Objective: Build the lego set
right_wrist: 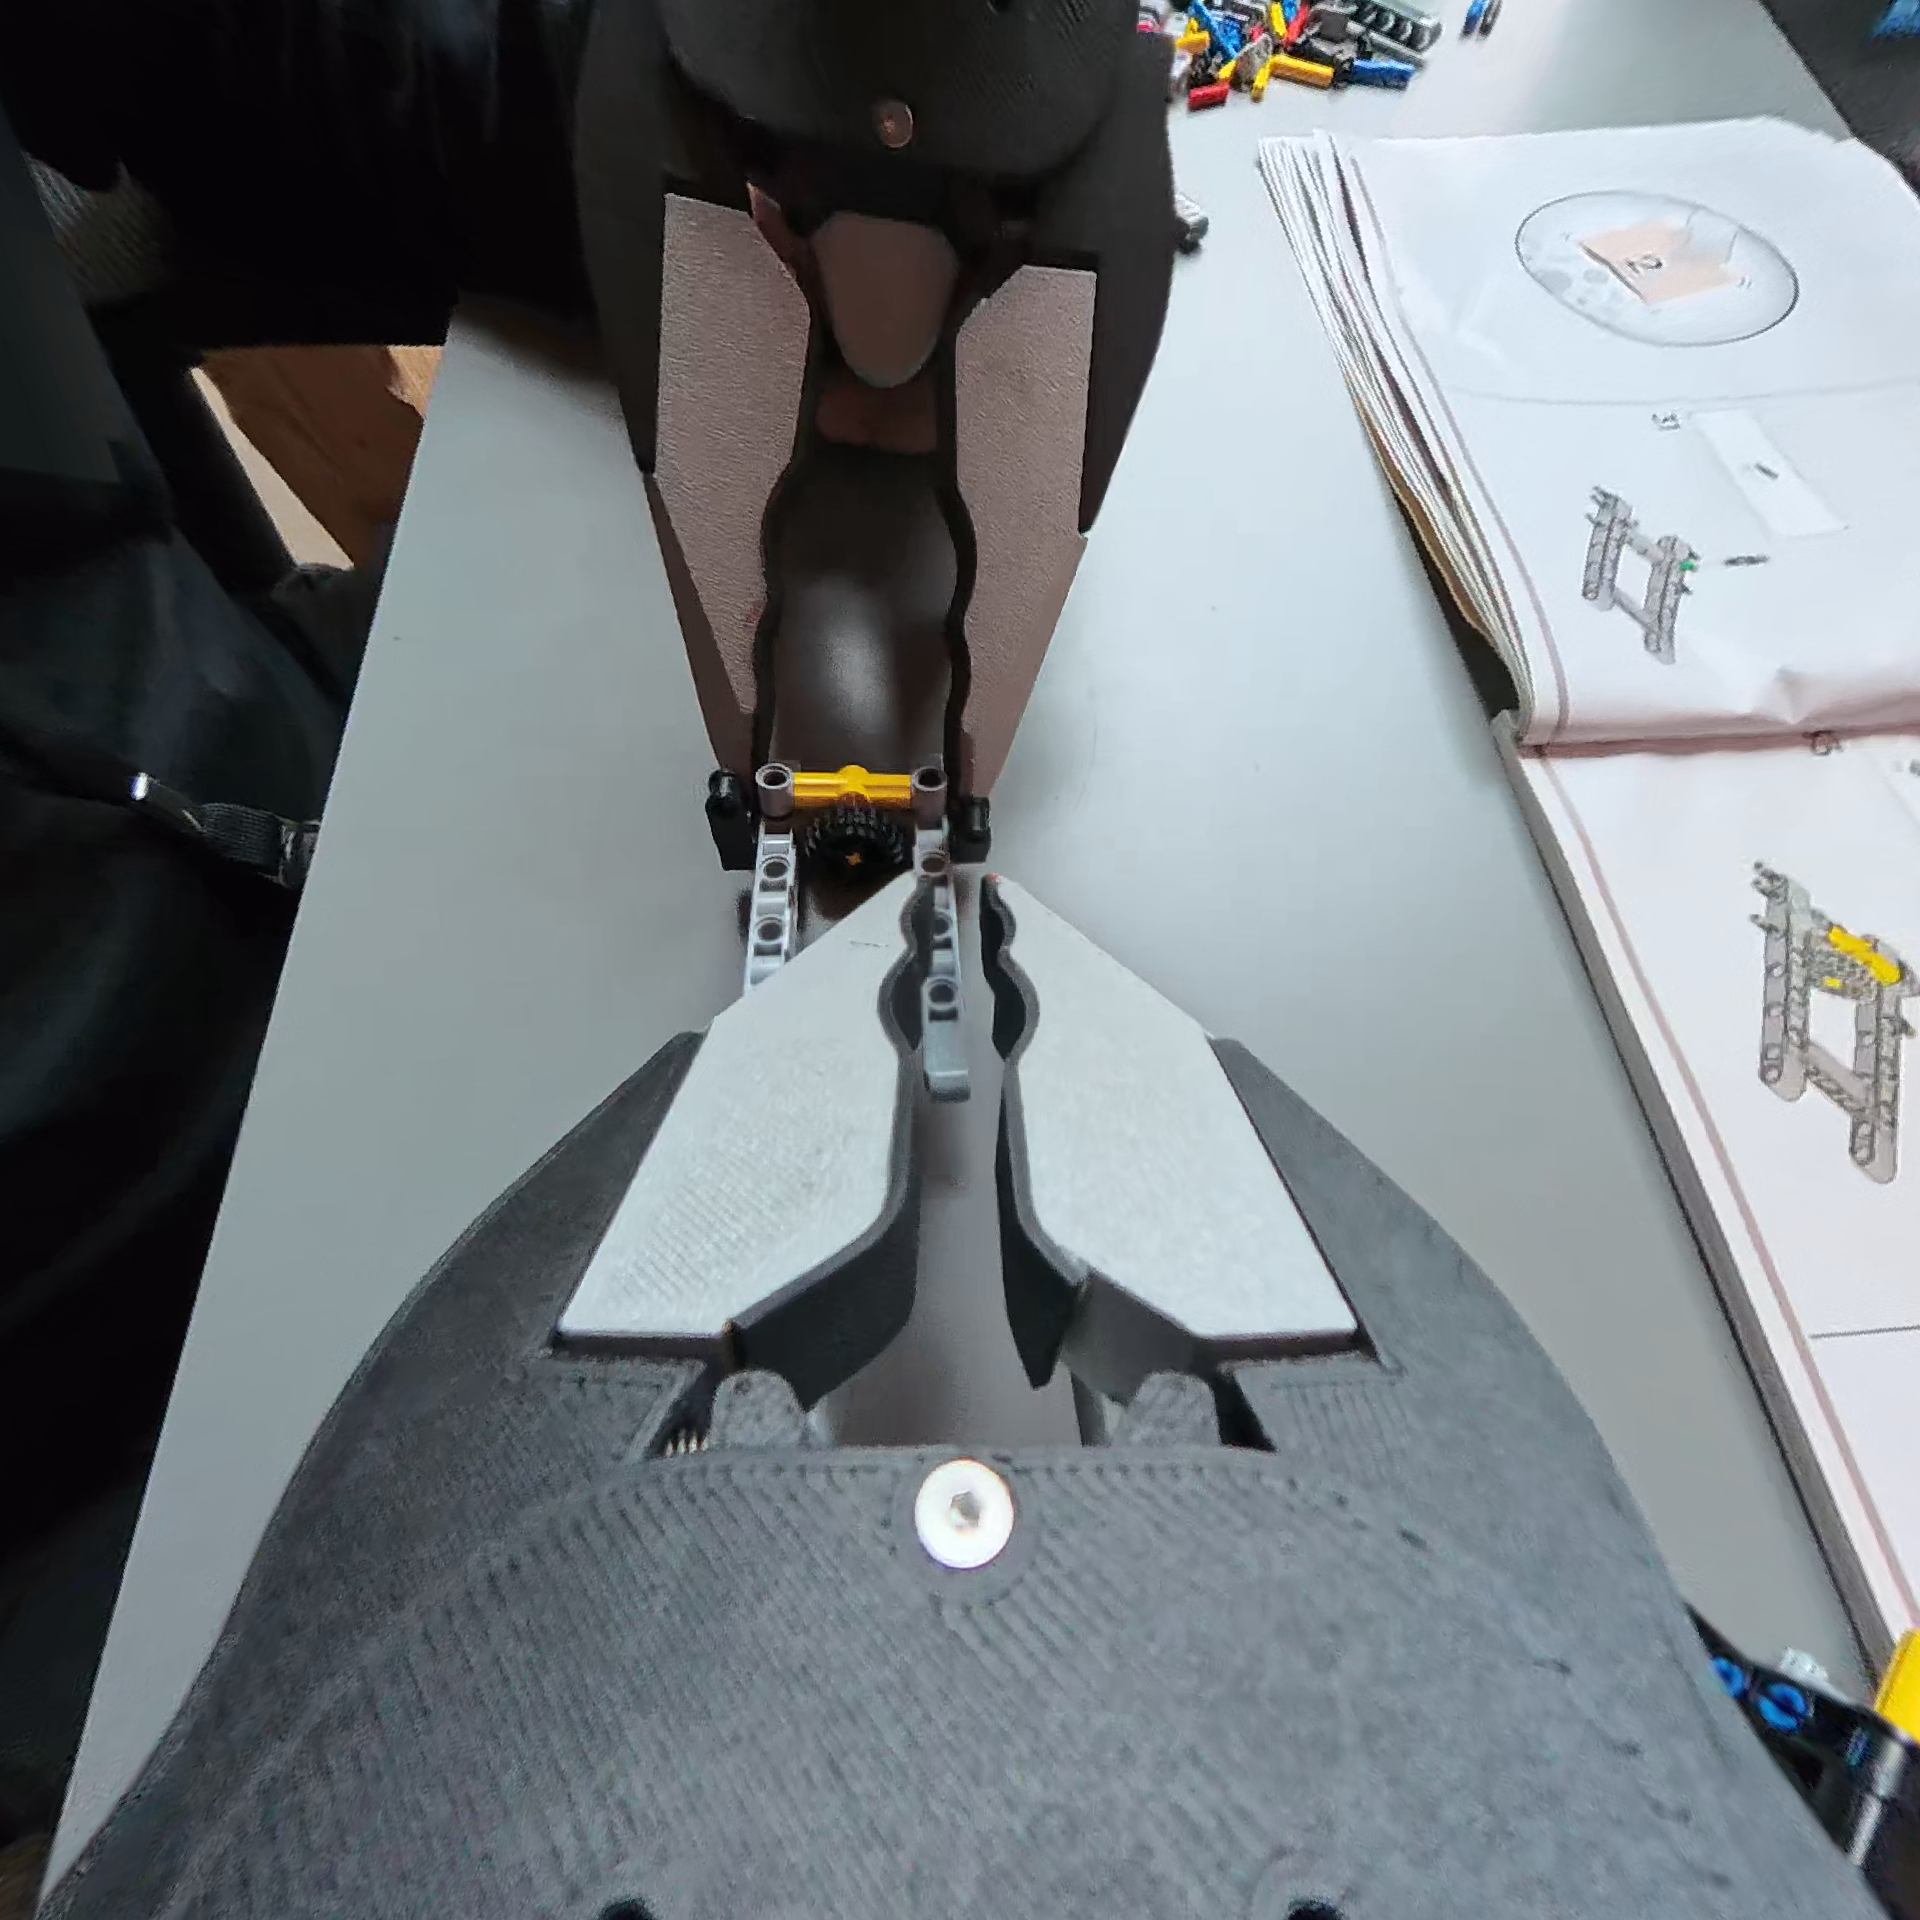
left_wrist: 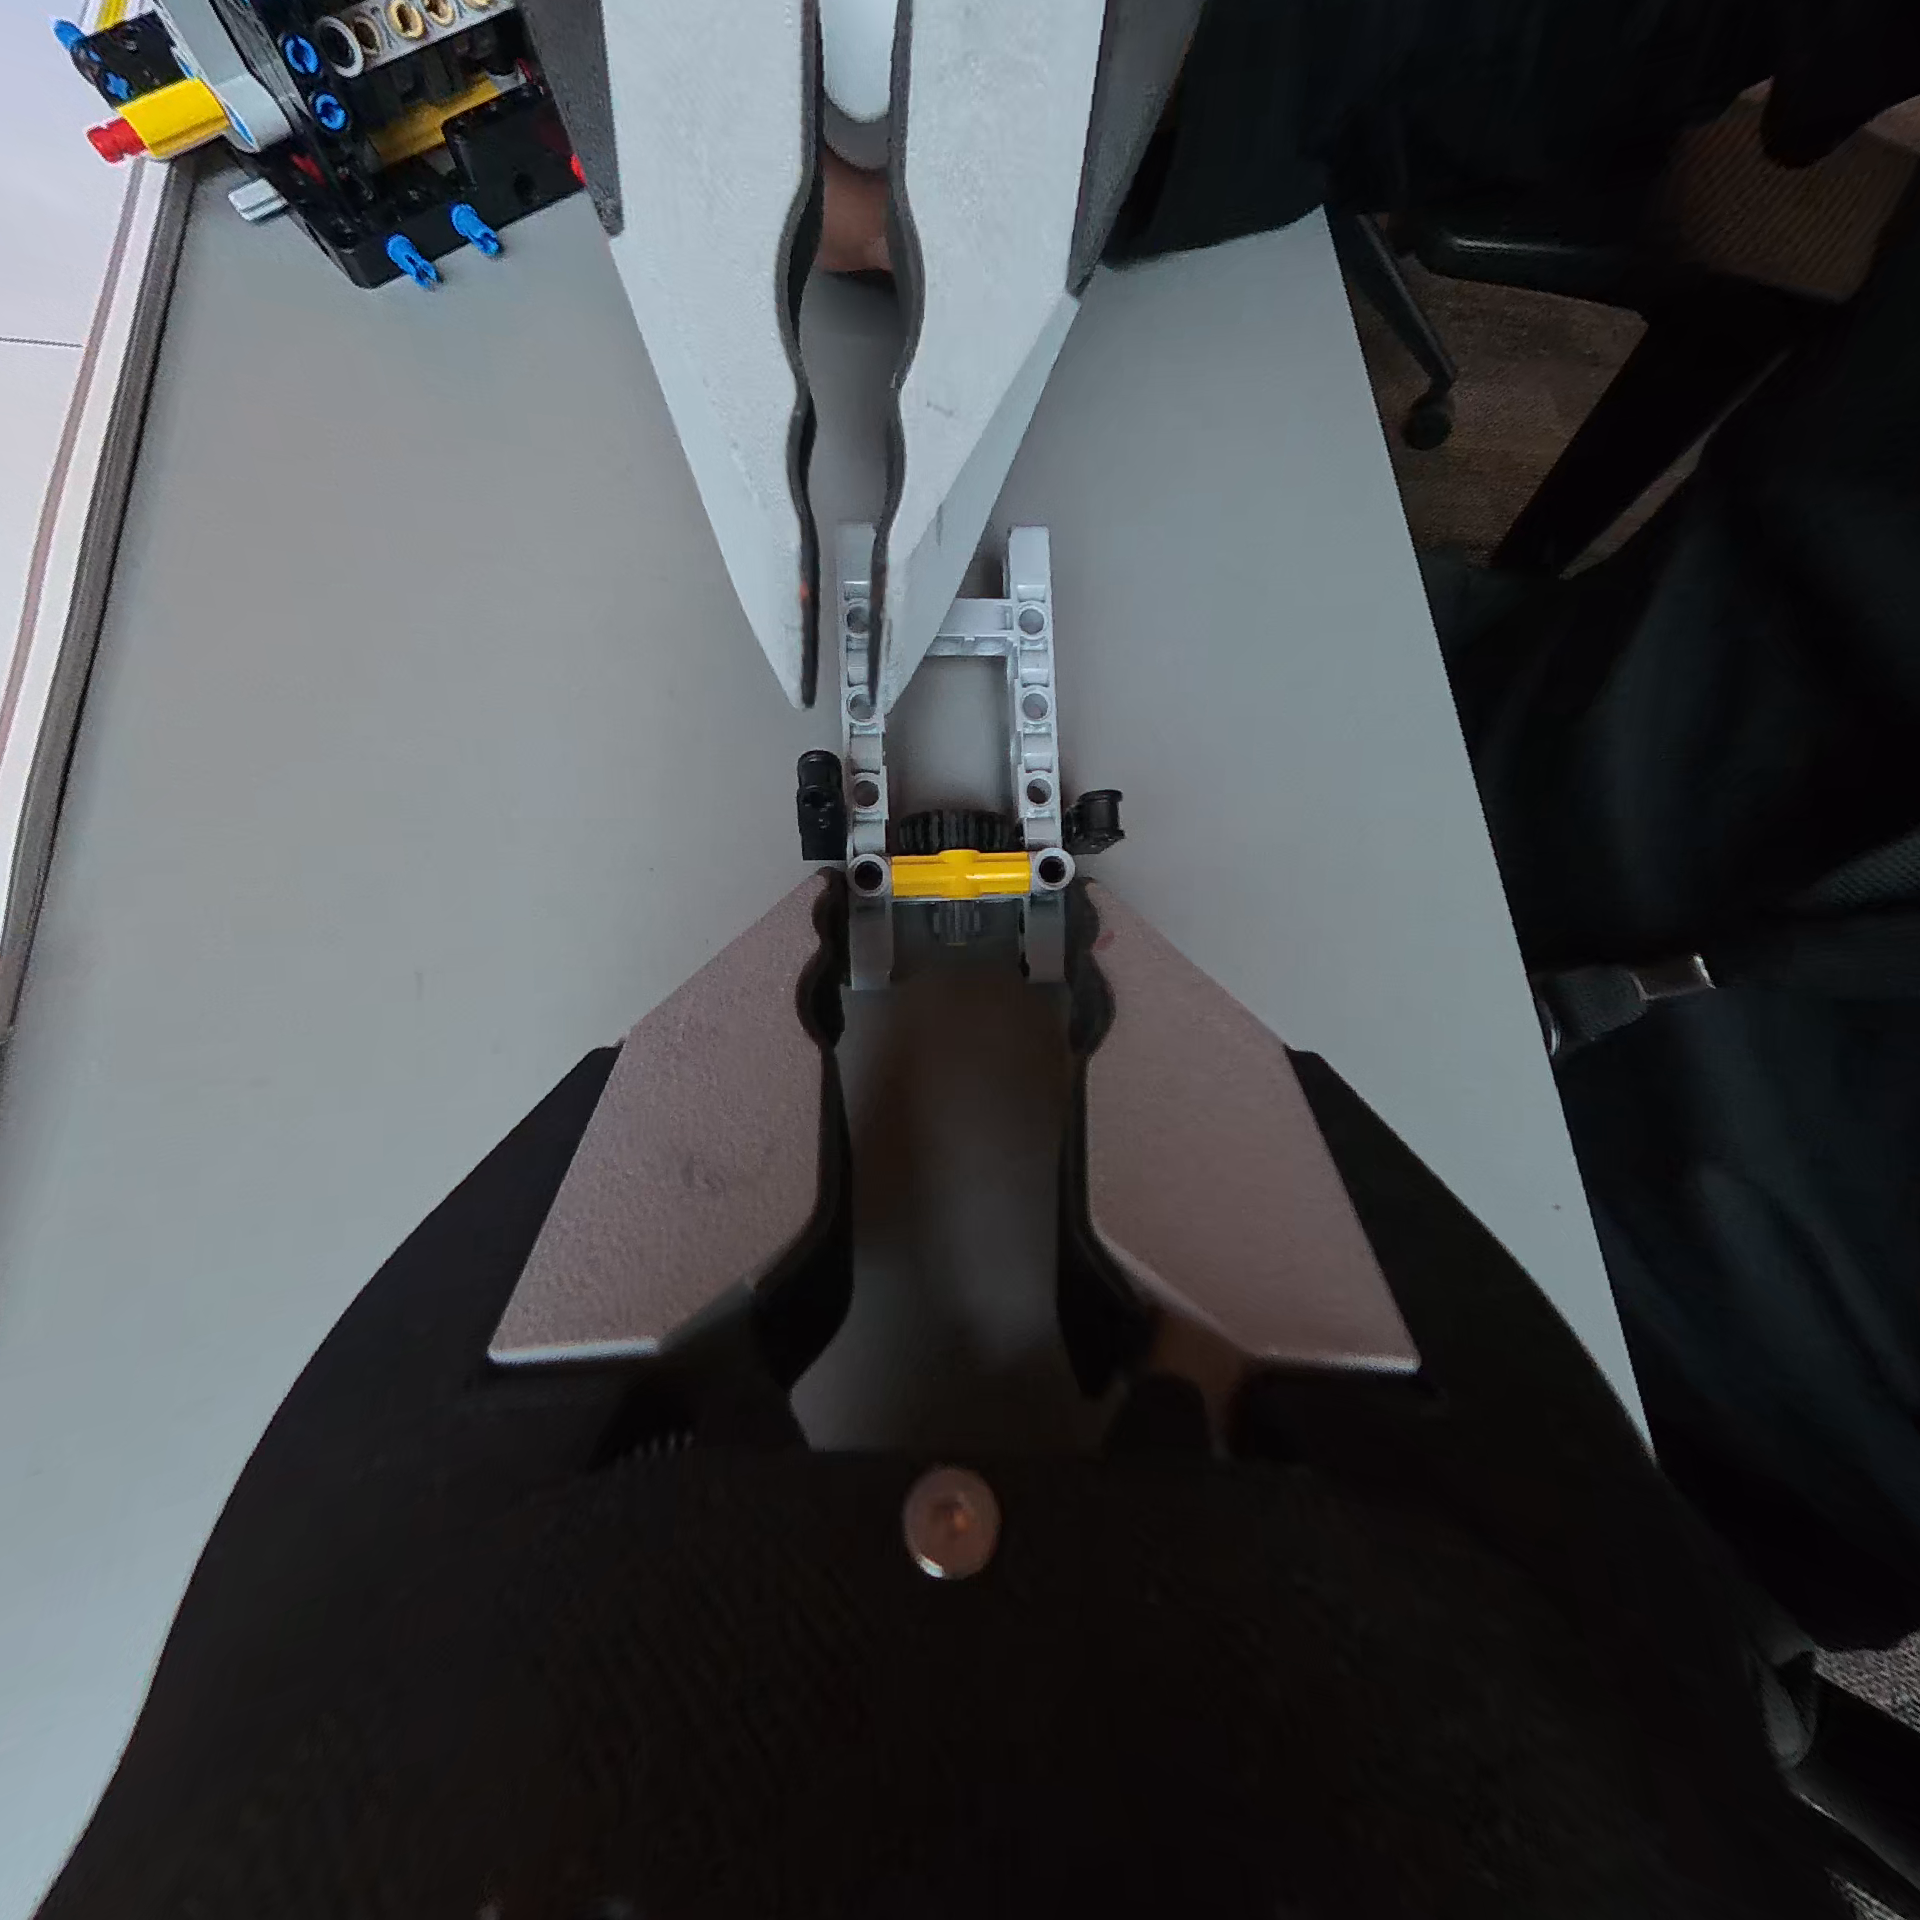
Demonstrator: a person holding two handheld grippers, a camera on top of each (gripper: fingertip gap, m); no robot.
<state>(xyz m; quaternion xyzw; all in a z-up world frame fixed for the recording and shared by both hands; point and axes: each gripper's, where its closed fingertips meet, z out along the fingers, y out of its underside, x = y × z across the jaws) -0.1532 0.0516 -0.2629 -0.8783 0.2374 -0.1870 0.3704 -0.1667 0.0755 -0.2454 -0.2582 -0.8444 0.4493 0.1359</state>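
A light grey Lego frame [left_wrist: 1034,707] of two long beams and a crossbar carries a yellow connector [left_wrist: 961,875], a black gear [left_wrist: 940,831] and black pins on its sides. My left gripper [left_wrist: 956,904], with brown fingers, is shut across the frame's yellow end. My right gripper [right_wrist: 948,883], with grey fingers, straddles one beam [right_wrist: 943,987] at the opposite end, jaws narrow with a small gap beside the beam. The right wrist view also shows the frame [right_wrist: 774,914] and the left gripper [right_wrist: 852,764]. The right gripper [left_wrist: 844,698] reaches in from the top of the left wrist view.
A partly built black, yellow and blue model [left_wrist: 343,135] stands at the table's [left_wrist: 416,727] far left. An open instruction booklet [right_wrist: 1662,520] lies to the right, with a pile of loose parts [right_wrist: 1288,52] beyond it. The table edge and a dark chair [left_wrist: 1558,260] are close by. The tips of both grippers are at nearly the same place.
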